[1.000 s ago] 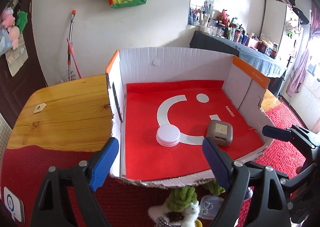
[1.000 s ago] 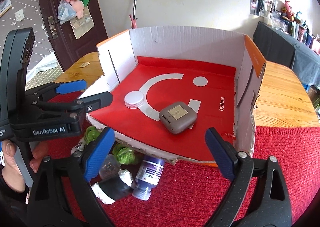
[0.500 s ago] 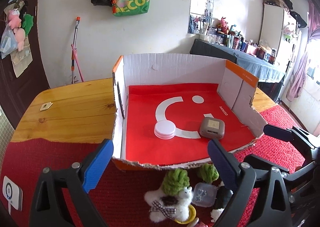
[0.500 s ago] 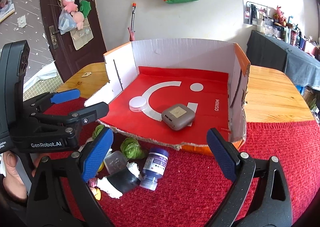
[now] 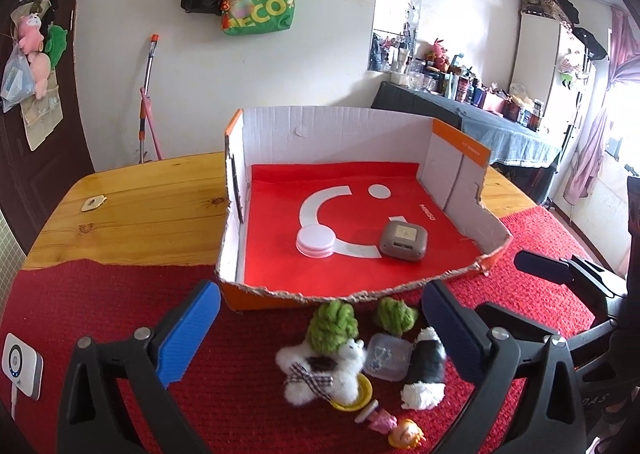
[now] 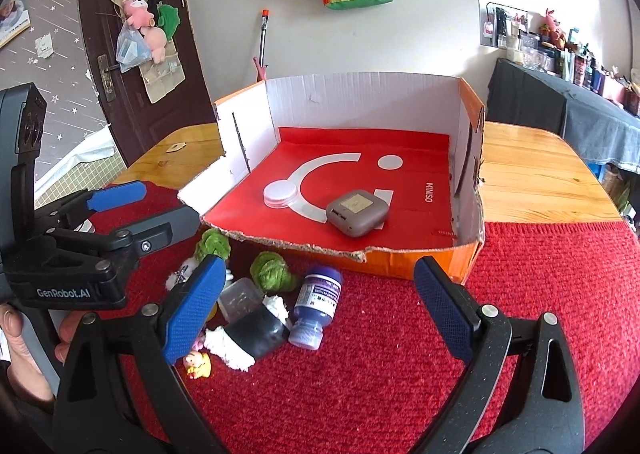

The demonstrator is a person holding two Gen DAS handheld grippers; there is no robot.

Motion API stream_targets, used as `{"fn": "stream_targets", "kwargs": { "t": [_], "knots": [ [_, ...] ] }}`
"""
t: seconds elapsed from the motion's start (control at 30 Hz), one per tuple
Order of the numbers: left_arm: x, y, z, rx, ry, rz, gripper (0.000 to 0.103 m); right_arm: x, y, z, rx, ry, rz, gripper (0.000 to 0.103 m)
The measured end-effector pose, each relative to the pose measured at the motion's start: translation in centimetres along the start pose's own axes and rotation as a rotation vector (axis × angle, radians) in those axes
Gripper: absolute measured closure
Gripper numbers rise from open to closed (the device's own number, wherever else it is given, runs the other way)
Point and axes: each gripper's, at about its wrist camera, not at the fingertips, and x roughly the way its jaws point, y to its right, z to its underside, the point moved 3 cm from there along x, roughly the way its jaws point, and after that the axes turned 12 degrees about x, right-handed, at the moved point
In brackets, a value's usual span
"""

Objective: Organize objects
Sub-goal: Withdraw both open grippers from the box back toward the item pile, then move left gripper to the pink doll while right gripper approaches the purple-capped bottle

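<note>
Red woven cloth (image 6: 400, 354) covers the near part of the tabletop (image 5: 152, 198), and both grippers hang over it. The left gripper (image 5: 320, 338) has just been opening; its blue pads stand wide apart with nothing pressed between them. The right gripper (image 6: 316, 310) is spread wide too and holds nothing.

Just beyond the fingertips lies a loose heap of small things: a white plush toy (image 5: 316, 370) with a green tuft, a second green tuft (image 5: 396, 314), a clear plastic case (image 5: 386, 358), a black-and-white plush (image 6: 248, 334) and a blue bottle (image 6: 316, 306) on its side. 2 tiny figures (image 5: 394, 426) lie nearest the left camera. At the far left edge of the cloth sits a white device (image 5: 20, 370).

Behind the heap stands a cardboard box (image 5: 332, 130) with a torn front edge and a red liner. Inside, a round white lid (image 5: 316, 240) and a grey case (image 5: 402, 240) rest near each other, apart. Beyond it, bare wood runs to the wall, where a green bag (image 5: 260, 2) hangs.
</note>
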Motion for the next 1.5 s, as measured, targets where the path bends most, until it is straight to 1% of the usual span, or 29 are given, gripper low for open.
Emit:
{"fn": "stream_targets", "kwargs": {
  "t": [0.1,0.53,1.17,1.5],
  "knots": [
    [-0.3,0.1,0.2,0.002,-0.001,-0.001,0.000,-0.4,-0.1,0.5,-0.003,0.003,-0.001,0.000],
    [-1.0,0.3,1.1,-0.013,-0.013,0.006,0.000,-1.6,-0.5,1.8,-0.015,-0.003,-0.010,0.000],
    [-1.0,-0.1,2.7,-0.045,-0.052,0.010,0.000,-1.4,-1.0,3.2,-0.025,-0.045,-0.018,0.000],
    [-1.0,0.4,3.6,-0.041,-0.070,0.022,0.000,-1.2,-0.8,3.9,-0.025,-0.065,-0.014,0.000]
  ]
}}
